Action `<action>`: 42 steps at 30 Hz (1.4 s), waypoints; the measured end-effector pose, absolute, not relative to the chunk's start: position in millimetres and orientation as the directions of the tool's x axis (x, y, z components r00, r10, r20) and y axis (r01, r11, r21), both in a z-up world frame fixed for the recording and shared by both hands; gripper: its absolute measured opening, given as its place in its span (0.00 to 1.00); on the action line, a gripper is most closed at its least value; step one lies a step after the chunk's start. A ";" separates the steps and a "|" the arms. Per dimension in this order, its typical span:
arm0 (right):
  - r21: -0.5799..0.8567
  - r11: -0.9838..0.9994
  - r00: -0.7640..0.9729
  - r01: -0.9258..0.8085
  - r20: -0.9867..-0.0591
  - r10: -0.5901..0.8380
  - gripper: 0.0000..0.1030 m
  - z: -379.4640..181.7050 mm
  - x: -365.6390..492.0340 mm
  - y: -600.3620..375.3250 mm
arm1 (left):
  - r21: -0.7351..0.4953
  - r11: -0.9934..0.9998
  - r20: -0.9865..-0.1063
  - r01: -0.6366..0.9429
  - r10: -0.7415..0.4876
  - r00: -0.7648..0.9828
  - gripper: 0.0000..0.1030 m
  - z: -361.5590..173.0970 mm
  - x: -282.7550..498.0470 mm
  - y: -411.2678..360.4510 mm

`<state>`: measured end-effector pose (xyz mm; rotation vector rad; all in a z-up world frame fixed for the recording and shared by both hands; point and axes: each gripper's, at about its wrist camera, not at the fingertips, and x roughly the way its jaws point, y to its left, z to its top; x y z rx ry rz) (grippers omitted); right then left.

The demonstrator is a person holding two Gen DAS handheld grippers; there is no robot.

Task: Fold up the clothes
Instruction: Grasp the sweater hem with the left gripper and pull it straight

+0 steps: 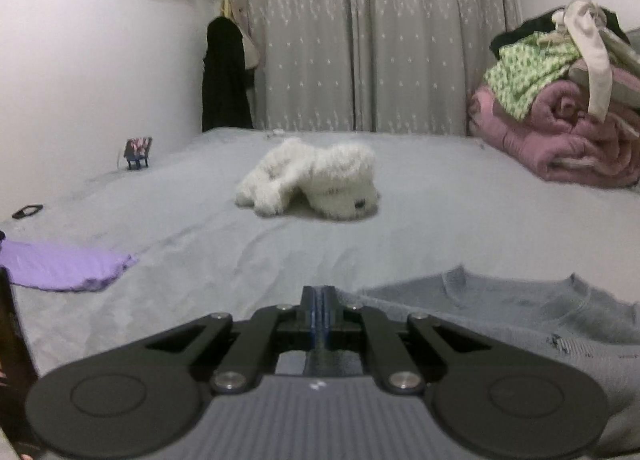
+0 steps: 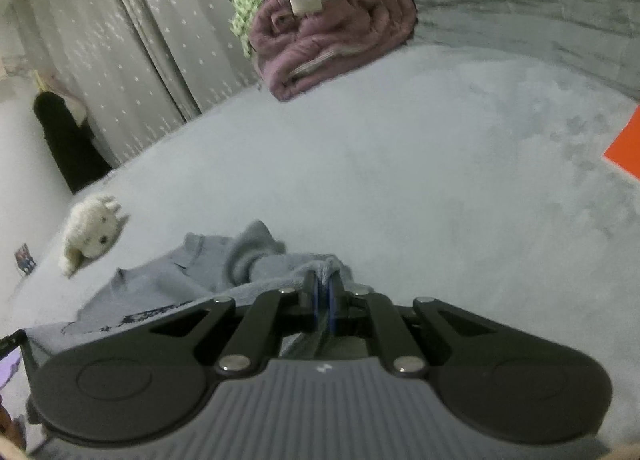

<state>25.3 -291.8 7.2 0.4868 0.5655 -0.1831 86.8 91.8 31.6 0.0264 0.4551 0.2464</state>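
Garment: grey-blue sweatshirt (image 2: pixel 168 284), lies on the bed (image 2: pixel 420 188) at the near edge, neckline towards the curtain, dark print visible near the hem side
Garment condition: partly bunched; one portion, apparently a sleeve or side edge, is gathered into a ridge just ahead of the right tongs
Right tongs (image 2: pixel 323 292): jaws closed on a fold of the sweatshirt; fabric sits between the blue pads and drapes over them
Left tongs (image 1: pixel 319 296): jaws fully closed, pads pressed together; no fabric visible between them; tips sit just beside the left edge of the sweatshirt (image 1: pixel 520 316)
Step in hand: judged as an early fold, with the right side of the garment gathered for carrying across the body
Next move, right: calls for keeping the grip firm and laying the held edge flat over the torso, without dragging the whole garment
Next move, left: calls for opening first, then taking or pinning the near left edge
Nearby items: white plush toy (image 1: pixel 312 180), well apart, mid-bed; purple cloth (image 1: pixel 64 266) at the left; stack of pink blanket and clothes (image 1: pixel 560 112) at the far right
Backdrop: grey patterned curtain (image 1: pixel 360 40)
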 end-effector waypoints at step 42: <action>0.587 0.788 0.715 0.186 -0.631 0.301 0.37 -5.7 -11.3 -218.2 | -0.295 0.950 -0.766 -0.102 -0.171 0.620 0.36 -2.5 -2.3 130.8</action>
